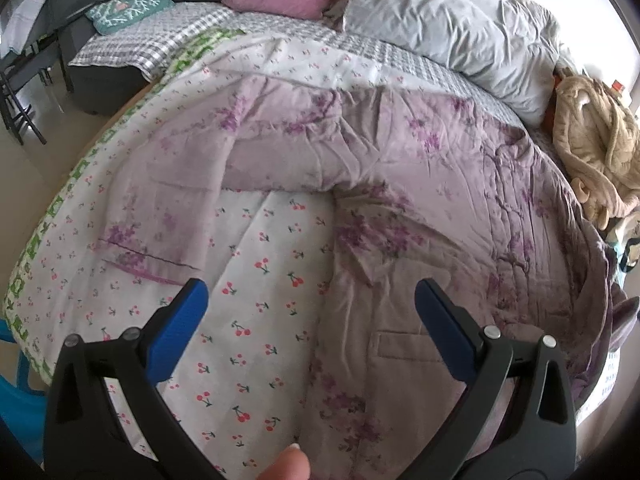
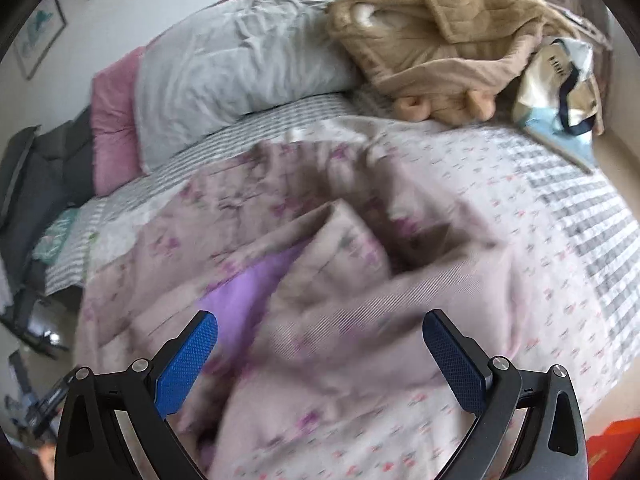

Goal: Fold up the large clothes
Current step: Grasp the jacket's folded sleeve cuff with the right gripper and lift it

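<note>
Lilac flowered jacket (image 1: 400, 208) lay spread on the bed's cherry-print sheet (image 1: 256, 280), fold apparently barely begun; left gripper (image 1: 312, 304) and right gripper (image 2: 320, 336) hovered gaping, empty; next, probably pinching a hem.

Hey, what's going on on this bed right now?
A person holds a claw in each hand over a lilac flowered robe spread on the cherry-print sheet. The left claw and the right claw are both open and hold nothing. The robe is only partly folded, and the right view is blurred. A tan robe lies in a heap near the grey pillow.
</note>
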Tool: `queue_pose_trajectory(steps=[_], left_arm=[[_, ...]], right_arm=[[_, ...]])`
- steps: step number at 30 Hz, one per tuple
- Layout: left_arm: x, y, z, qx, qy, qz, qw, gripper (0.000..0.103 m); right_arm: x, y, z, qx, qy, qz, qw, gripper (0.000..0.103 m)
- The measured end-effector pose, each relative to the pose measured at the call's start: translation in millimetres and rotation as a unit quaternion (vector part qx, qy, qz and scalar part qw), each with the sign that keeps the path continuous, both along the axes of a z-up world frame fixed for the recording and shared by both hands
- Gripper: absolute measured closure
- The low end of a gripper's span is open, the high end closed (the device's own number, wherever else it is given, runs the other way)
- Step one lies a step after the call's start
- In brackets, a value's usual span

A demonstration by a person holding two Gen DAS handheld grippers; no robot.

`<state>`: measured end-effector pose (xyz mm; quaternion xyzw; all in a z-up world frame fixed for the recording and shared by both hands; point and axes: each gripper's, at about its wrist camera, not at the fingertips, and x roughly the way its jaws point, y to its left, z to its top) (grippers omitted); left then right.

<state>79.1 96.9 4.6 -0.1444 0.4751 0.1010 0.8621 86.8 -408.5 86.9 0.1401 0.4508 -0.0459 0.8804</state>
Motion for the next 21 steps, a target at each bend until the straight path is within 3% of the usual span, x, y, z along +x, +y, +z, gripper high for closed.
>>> queue_pose_trajectory(steps=[6, 12, 15, 16, 18, 19, 20, 21], left_arm=[[-1, -10, -17, -0.004, 0.032, -0.03, 0.999, 0.0], [-5, -27, -22, 0.001, 0.04, -0.054, 0.9977, 0.0], [-9, -30, -24, -0.001, 0.043, -0.059, 0.9973, 0.0], [-9, -31, -24, 0.0, 0.043, -0.06, 0.9973, 0.0], [-10, -34, -25, 0.002, 0.043, -0.065, 0.9969, 0.0], [-11, -36, -26, 0.004, 0.044, -0.07, 0.9966, 0.0], [-11, -37, -26, 0.004, 0.045, -0.073, 0.9963, 0.0], [-11, -39, -27, 0.003, 0.047, -0.076, 0.9959, 0.0]], right_arm=[[3, -19, -10, 0.024, 0.027, -0.013, 0.999, 0.001], [11, -32, -57, 0.08, 0.096, -0.026, 0.992, 0.001], [4, -40, -89, 0.142, 0.134, -0.024, 0.981, 0.004], [-1, -44, -100, 0.165, 0.14, -0.022, 0.976, 0.01], [-11, -52, -117, 0.188, 0.148, -0.019, 0.971, 0.037], [-17, -58, -123, 0.199, 0.149, -0.019, 0.968, 0.064], [-22, -65, -126, 0.207, 0.148, -0.021, 0.967, 0.082], [-29, -73, -126, 0.213, 0.141, -0.025, 0.967, 0.087]])
